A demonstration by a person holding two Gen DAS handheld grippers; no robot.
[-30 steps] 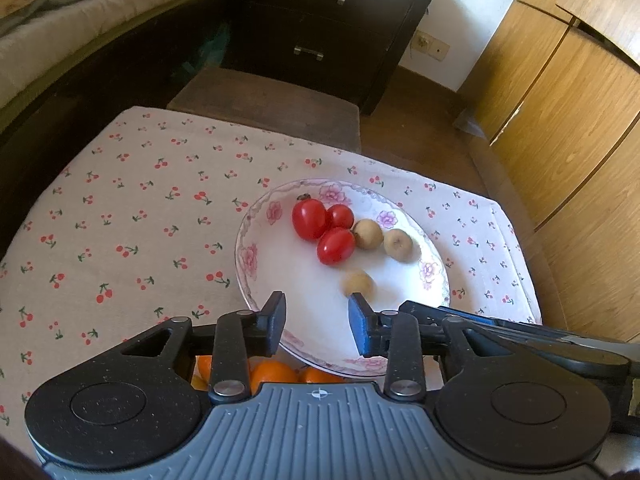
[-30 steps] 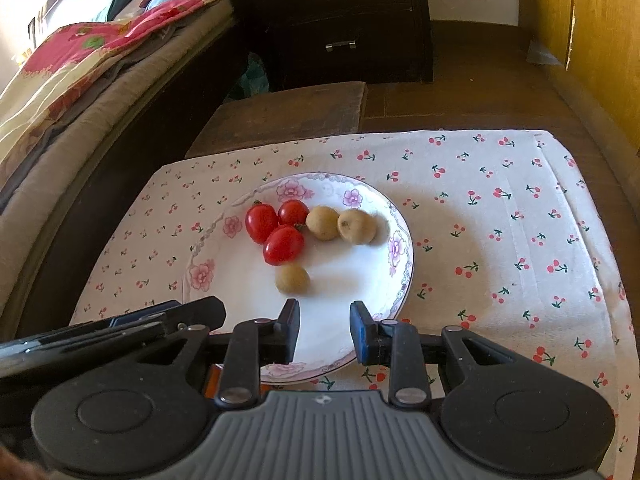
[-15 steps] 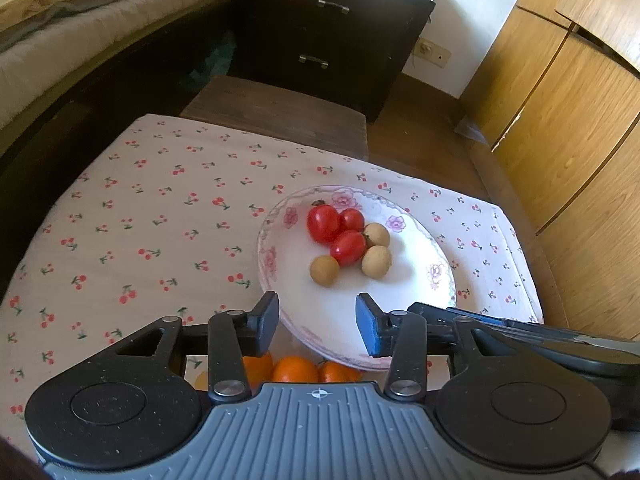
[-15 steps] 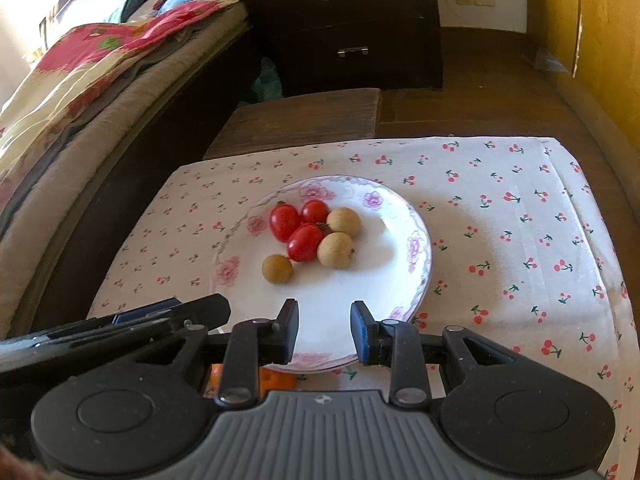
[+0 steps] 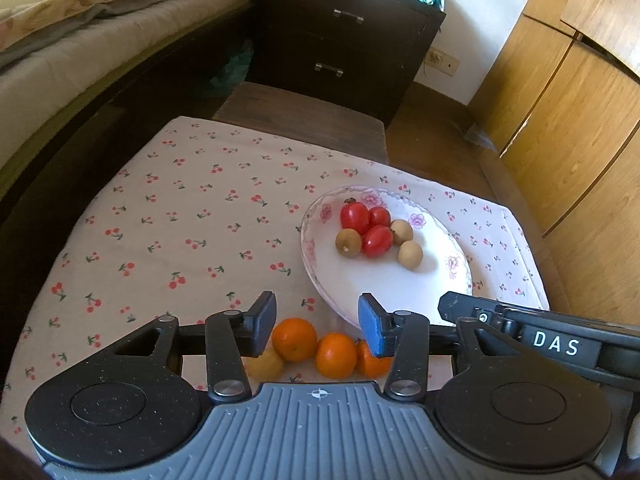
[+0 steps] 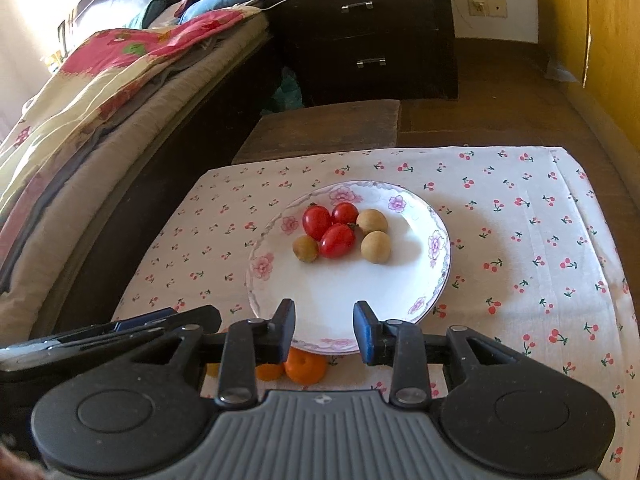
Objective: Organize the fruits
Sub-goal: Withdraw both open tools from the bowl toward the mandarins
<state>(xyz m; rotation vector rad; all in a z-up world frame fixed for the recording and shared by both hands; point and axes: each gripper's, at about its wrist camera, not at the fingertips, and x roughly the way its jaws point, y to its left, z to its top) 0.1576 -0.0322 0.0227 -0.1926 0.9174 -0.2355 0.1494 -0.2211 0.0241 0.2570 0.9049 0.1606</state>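
Plate (image 6: pixel 420 304) shifted away; holds three tomatoes (image 6: pixel 337 241), three longans (image 6: pixel 375 247).

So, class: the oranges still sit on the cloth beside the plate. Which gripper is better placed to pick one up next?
Left. The left gripper has its opening jaws framing the oranges, nothing between them; the right gripper hangs over the plate rim.

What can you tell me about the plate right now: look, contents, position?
The plate is round, shallow and white, glossy like ceramic, with pink and purple flowers and a scalloped line around its rim. It rests on the cherry-print tablecloth. Its far half holds three red tomatoes clustered together and three small tan round fruits beside them; the near half is bare. Oranges lie on the cloth just off its near edge. Neither gripper touches it.
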